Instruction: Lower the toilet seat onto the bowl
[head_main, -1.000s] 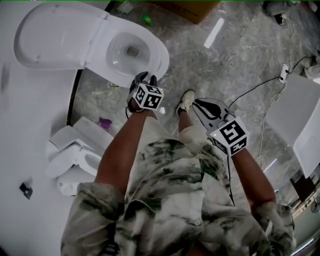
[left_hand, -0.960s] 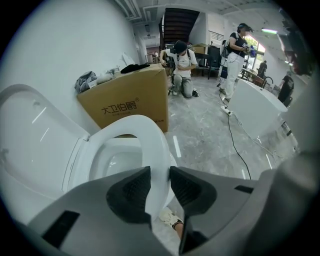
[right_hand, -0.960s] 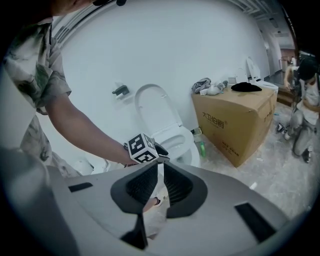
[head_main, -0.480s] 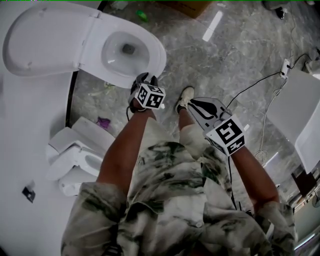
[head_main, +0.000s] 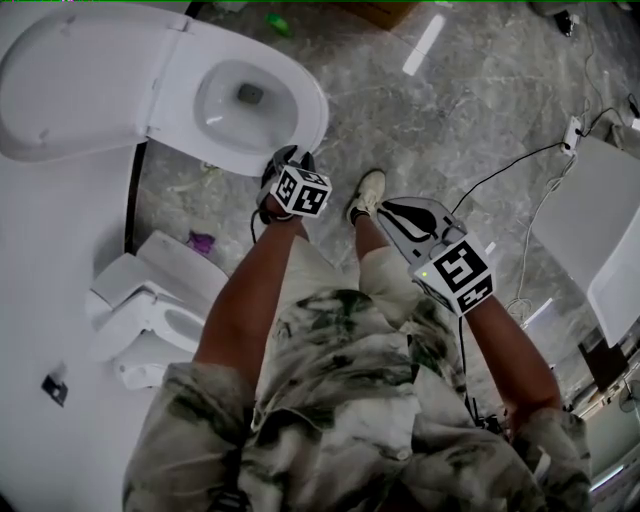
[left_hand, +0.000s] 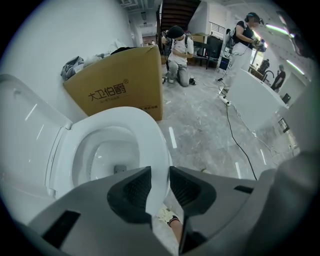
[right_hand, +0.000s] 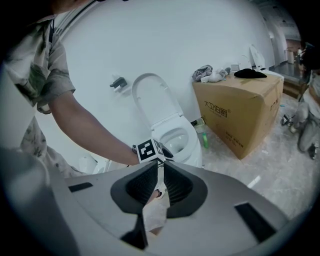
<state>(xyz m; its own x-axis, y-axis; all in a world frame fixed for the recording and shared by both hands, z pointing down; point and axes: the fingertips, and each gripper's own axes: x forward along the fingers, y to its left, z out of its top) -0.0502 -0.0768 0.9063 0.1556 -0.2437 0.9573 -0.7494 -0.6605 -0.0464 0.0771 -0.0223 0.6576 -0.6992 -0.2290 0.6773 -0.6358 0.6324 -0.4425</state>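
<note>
The seat (head_main: 306, 95) seems to lie flat on the bowl (head_main: 240, 100) already, at 11 o'clock in the head view, while the lid (head_main: 80, 85) stands raised against the wall behind it. If that reading is right, the lowering is done and nothing is left but to draw away. It is hard to be sure that the raised panel is the lid alone. The left tool (left_hand: 160, 186) hangs just short of the bowl's front edge, pointing steeply down. Its jaws are well apart, have just been closing a little, and have nothing between them; the rim only shows beyond the gap. The right tool (right_hand: 161, 182) hangs well clear of the toilet at 3 o'clock from the left one, its jaws a narrow slit apart and empty. A cardboard box (left_hand: 120, 87) with clothes on top sits just beyond the toilet, and a green bottle (right_hand: 205, 137) stands between the two. A second white fixture (head_main: 150, 310) sits on the floor at 8 o'clock. A cable (head_main: 510, 170) runs over the floor (head_main: 450, 120) at 2 o'clock towards a white panel (head_main: 590, 230). Nothing lies on the seat or blocks it; the person's shoe (head_main: 368, 195) is planted near the bowl.
</note>
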